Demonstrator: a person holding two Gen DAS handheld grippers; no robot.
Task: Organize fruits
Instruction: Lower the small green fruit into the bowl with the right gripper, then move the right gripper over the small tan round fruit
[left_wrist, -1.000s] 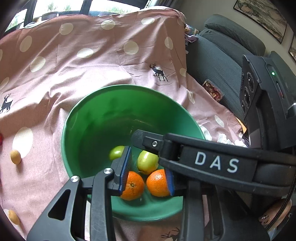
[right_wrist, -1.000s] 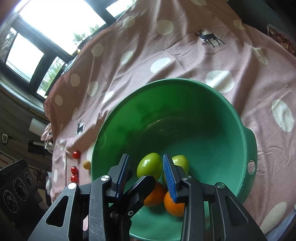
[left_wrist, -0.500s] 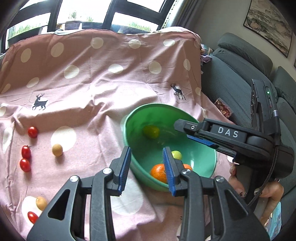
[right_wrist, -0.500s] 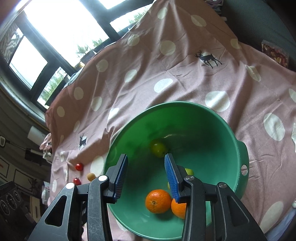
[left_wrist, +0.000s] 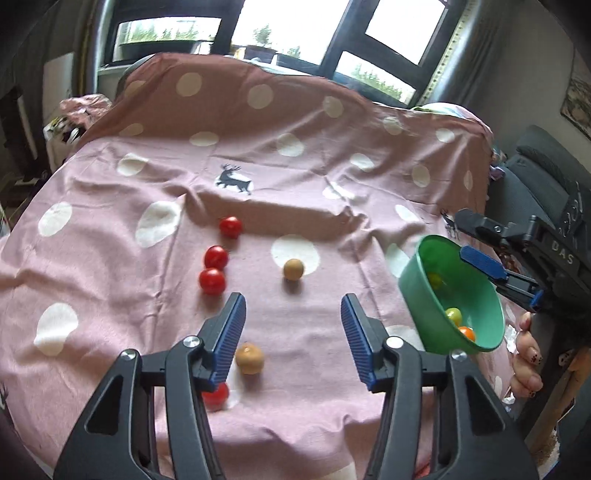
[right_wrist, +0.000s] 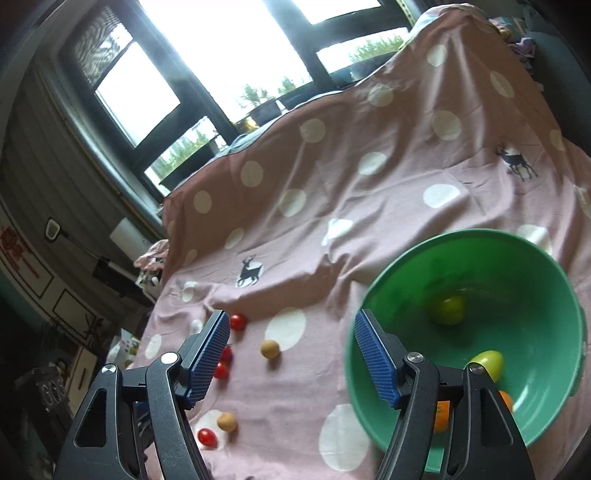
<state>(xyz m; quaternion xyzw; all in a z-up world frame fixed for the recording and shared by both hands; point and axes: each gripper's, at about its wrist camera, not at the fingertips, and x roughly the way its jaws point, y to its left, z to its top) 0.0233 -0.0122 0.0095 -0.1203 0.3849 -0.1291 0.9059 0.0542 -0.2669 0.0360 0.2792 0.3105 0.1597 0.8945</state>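
Fruit (left_wrist: 250, 358) lies beside left hand-held gripper (left_wrist: 293, 339), untouched.

Daylight pours through the windows (left_wrist: 280, 33), blown out to white glare in both views. The pink spotted cloth (left_wrist: 110, 229) is softly lit, with faint shadows under the fruit. Fisheye bending darkens the corners; the green bowl (right_wrist: 373, 332) looks slightly smeared.
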